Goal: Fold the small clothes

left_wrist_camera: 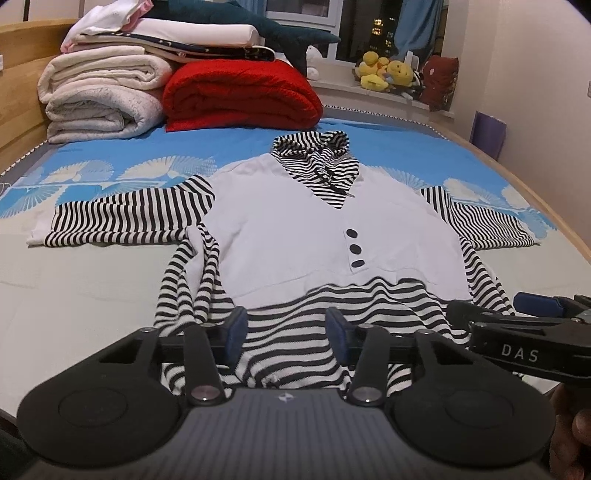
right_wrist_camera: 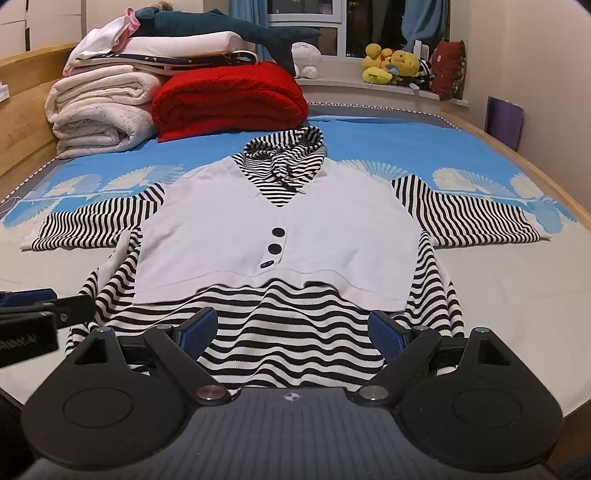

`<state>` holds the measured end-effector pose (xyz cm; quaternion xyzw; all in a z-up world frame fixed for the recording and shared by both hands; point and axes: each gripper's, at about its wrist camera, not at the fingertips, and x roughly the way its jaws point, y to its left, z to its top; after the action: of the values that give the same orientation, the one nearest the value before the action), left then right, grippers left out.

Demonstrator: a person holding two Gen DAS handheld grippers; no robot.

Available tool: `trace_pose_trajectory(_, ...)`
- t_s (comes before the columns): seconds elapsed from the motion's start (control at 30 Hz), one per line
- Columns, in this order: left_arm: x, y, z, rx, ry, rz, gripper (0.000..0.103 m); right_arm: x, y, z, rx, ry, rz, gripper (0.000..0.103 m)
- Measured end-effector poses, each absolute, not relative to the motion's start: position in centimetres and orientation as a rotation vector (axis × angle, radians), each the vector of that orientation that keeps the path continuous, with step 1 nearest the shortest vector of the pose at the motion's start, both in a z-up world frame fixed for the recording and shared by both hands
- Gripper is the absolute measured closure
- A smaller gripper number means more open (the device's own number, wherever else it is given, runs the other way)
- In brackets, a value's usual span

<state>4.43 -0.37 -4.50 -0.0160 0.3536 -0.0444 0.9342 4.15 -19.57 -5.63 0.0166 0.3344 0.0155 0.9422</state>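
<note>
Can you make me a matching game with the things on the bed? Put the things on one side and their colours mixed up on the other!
Things:
1. folded blanket next to the white pile
2. hooded top spread flat
3. shark plush on the pile
4. plush ducks on the windowsill

Colours:
A. yellow
B. dark teal
C. red
D. white with black stripes

Pairs: 1-C, 2-D, 3-B, 4-A

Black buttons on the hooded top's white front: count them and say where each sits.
3, in a short column below the striped V-neck: top button, middle button, bottom button just above the white hem. None seem hidden.
</note>
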Motion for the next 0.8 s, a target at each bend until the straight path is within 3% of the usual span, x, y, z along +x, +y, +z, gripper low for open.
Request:
trace_pose_trajectory(0.2, 7.9, 1.0, -1.6, -0.038, 0.679, -0.113, 0.061, 4.0, -20.3, -4.3, 0.043, 0.622, 0.012, 0.019)
trace_pose_trajectory(0.4, 16.6, 6.1, 0.5, -0.090, 0.618, -0.053, 0.087, 4.5, -22.6, -0.9, 0.079, 0.451, 0.052, 0.041)
trace_pose_trajectory(0.47, 20.0, 8.7, 0.5, -0.110, 0.620, 0.000, 0.091, 6.3, -23.0, 0.7, 0.065, 0.482, 0.061, 0.041)
trace_pose_trajectory(0.63, 26.8, 16.1, -1.4, -0.154, 0.644, 0.147, 0.091, 12.0, -22.2, 5.0, 0.018, 0.416, 0.138, 0.041)
trace_pose_trajectory(0.8, 28.5, 25.2, -6.1, -0.240, 0.704, 0.295, 0.091, 18.3, -20.3, 6.5, 0.022, 0.364, 0.226, 0.042)
